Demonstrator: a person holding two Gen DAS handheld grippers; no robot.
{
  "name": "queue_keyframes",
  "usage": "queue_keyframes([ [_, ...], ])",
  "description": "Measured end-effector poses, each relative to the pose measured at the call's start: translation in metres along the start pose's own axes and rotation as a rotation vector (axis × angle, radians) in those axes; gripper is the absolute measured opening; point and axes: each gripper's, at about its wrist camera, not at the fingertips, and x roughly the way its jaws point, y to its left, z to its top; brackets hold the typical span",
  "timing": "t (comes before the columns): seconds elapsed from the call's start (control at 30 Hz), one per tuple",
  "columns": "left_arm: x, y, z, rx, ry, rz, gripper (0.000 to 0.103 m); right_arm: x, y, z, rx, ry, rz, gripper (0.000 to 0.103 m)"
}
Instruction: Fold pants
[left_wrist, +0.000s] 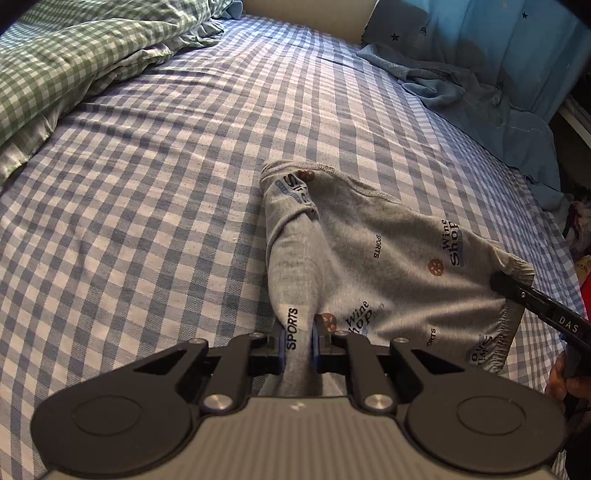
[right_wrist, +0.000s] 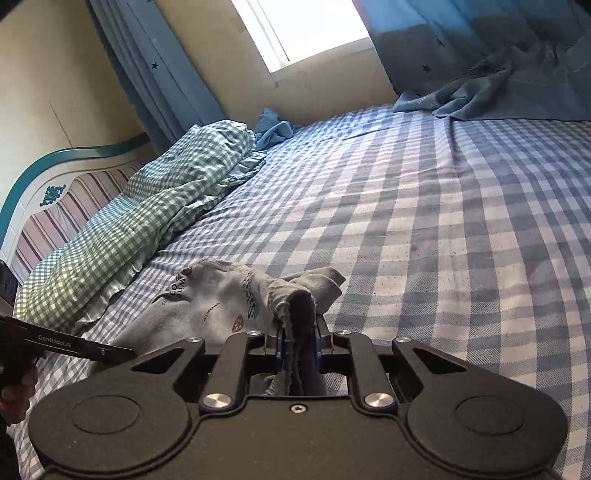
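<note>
Left wrist view: I have the left tool (left_wrist: 298, 341) clamped on a grey fold of the pants (left_wrist: 373, 251), which stretch ahead and to its right across the bed (left_wrist: 166, 184). The right tool (right_wrist: 299, 345) pinches the bunched waistband edge directly ahead of it. Current step, as I judge it: lifting both held edges. Next move calls for carrying them forward together, keeping the cloth taut.

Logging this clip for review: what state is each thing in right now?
Grey printed cotton pants: bunched, partly lifted off the bed.
Left gripper: jaws shut on the pants.
Right gripper: jaws shut on the pants' hem.
Green checked quilt: crumpled.
Blue star curtain: drawn aside.
</note>
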Motion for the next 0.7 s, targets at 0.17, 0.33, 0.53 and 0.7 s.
queue_keyframes([
  [0.17, -0.016, 0.005, 0.007, 0.013, -0.032, 0.053, 0.013, 0.009, 0.015, 0.01, -0.031, -0.014, 0.041, 0.015],
  [0.33, -0.036, 0.018, 0.017, 0.015, -0.083, 0.104, 0.013, 0.02, 0.037, 0.019, -0.045, -0.047, 0.088, 0.015],
  [0.53, -0.034, 0.036, 0.032, 0.048, -0.144, 0.154, 0.013, 0.043, 0.054, 0.026, -0.031, -0.092, 0.111, 0.015],
  [0.7, -0.022, 0.053, 0.043, 0.048, -0.171, 0.167, 0.013, 0.073, 0.064, 0.035, -0.066, -0.092, 0.115, 0.015],
])
